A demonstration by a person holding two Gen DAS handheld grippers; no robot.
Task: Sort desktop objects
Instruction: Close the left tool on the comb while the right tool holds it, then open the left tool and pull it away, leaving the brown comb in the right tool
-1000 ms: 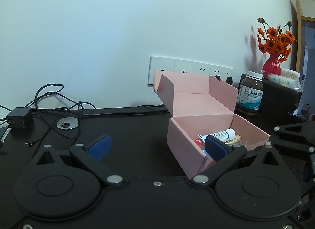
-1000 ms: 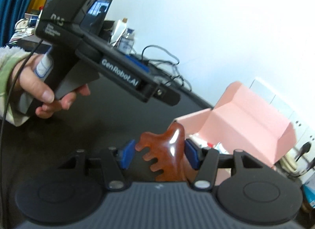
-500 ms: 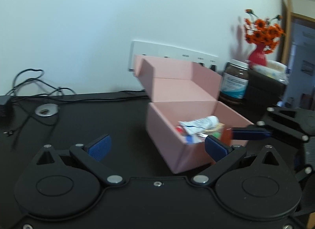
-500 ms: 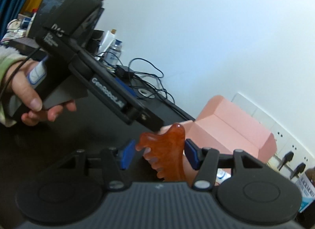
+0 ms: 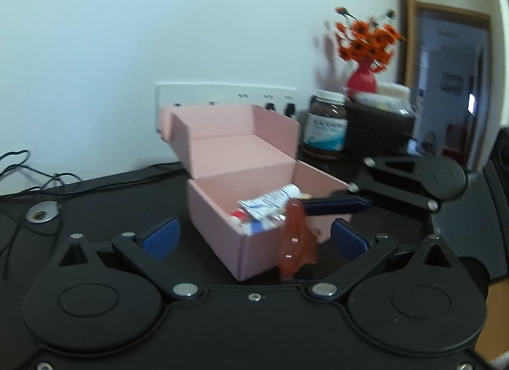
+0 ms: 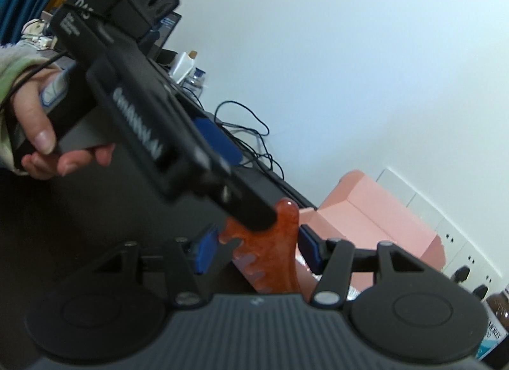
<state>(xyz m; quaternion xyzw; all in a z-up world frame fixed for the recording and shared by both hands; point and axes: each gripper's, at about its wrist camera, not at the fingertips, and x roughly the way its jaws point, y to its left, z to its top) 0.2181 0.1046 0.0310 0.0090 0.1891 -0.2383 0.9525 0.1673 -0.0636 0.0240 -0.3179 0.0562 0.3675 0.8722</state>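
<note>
An open pink box (image 5: 222, 230) stands on the black desk with its lid up; it holds a white tube (image 5: 270, 201) and other small items. My right gripper (image 6: 256, 250) is shut on an amber toothed comb (image 6: 270, 252). In the left wrist view the comb (image 5: 294, 242) hangs at the box's near right corner, held from the right by the right gripper's fingers (image 5: 334, 204). My left gripper (image 5: 254, 236) is open and empty, its pads either side of the box's front. The box also shows in the right wrist view (image 6: 375, 210).
A brown supplement bottle (image 5: 327, 124) and a red vase of orange flowers (image 5: 364, 61) stand right of the box by a black case (image 5: 378, 128). Cables (image 5: 31, 179) and a tape roll (image 5: 41, 210) lie at the left. A white socket strip (image 5: 222, 96) runs along the wall.
The right gripper has carried the comb leftward to the box's near right corner. The left gripper has shifted so the box sits more centrally between its pads.
</note>
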